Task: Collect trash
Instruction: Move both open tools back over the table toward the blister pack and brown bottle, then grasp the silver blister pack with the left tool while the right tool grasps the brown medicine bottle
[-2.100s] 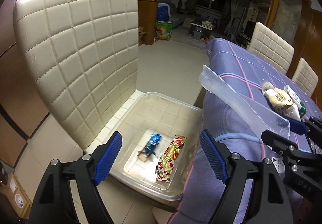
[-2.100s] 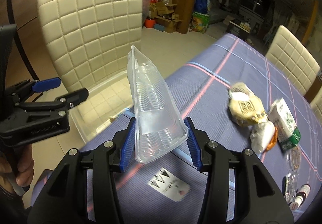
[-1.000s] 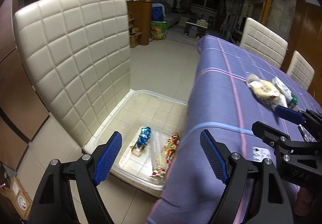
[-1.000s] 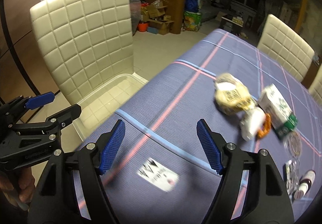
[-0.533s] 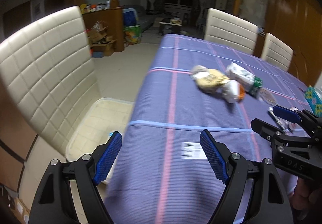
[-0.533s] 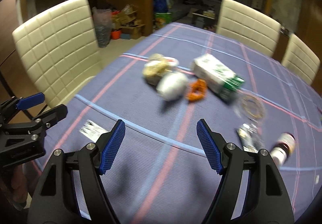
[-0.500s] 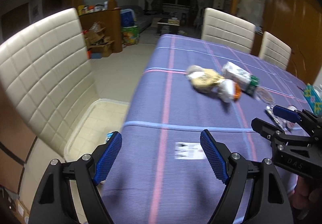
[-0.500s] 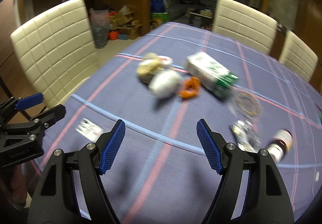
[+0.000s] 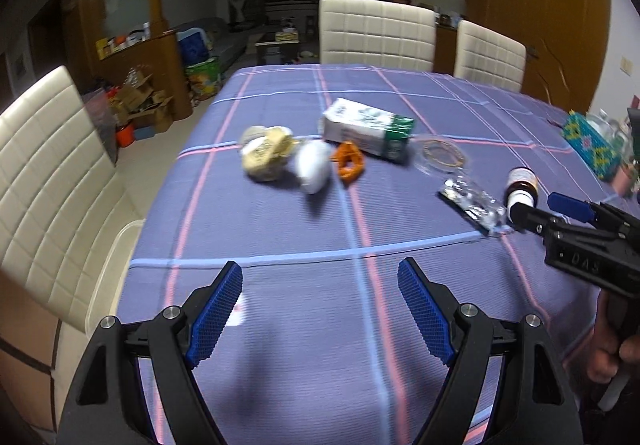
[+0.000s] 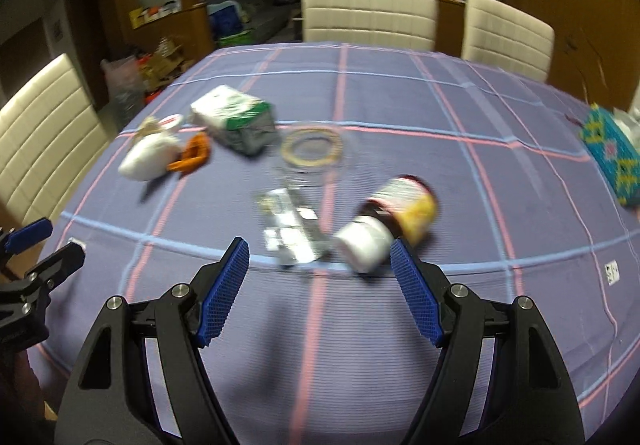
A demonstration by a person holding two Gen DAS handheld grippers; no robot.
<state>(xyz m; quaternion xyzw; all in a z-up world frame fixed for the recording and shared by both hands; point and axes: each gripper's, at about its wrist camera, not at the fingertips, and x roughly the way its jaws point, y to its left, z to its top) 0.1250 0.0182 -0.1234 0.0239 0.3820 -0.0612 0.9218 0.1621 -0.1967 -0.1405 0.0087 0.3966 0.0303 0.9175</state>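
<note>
Trash lies on the purple checked tablecloth (image 9: pixel 320 213): a tan crumpled wrapper (image 9: pixel 266 153), a white wad (image 9: pixel 314 166), an orange scrap (image 9: pixel 349 162), a green-and-white carton (image 9: pixel 366 131), a clear round lid (image 9: pixel 442 157), a silver foil pack (image 9: pixel 472 205) and a small brown bottle (image 9: pixel 520 189). My left gripper (image 9: pixel 320 309) hangs open and empty over bare cloth. My right gripper (image 10: pixel 320 289) is open and empty just short of the foil pack (image 10: pixel 290 231) and the bottle (image 10: pixel 390 221). The carton (image 10: pixel 234 117), lid (image 10: pixel 312 149), white wad (image 10: pixel 150 157) and orange scrap (image 10: pixel 192 155) lie farther back.
A cream quilted chair (image 9: pixel 52 185) stands at the table's left side, with a clear bin's rim (image 9: pixel 116 257) on its seat. Two more cream chairs (image 9: pixel 376 33) stand at the far end. A teal patterned box (image 10: pixel 610 157) sits at the right edge. A white label (image 10: pixel 612 271) lies on the cloth.
Both grippers swung right, away from the chair and bin, across the table. The clear container the right gripper held two seconds ago is gone from its jaws. The bottle and foil pack now lie just ahead of it.
</note>
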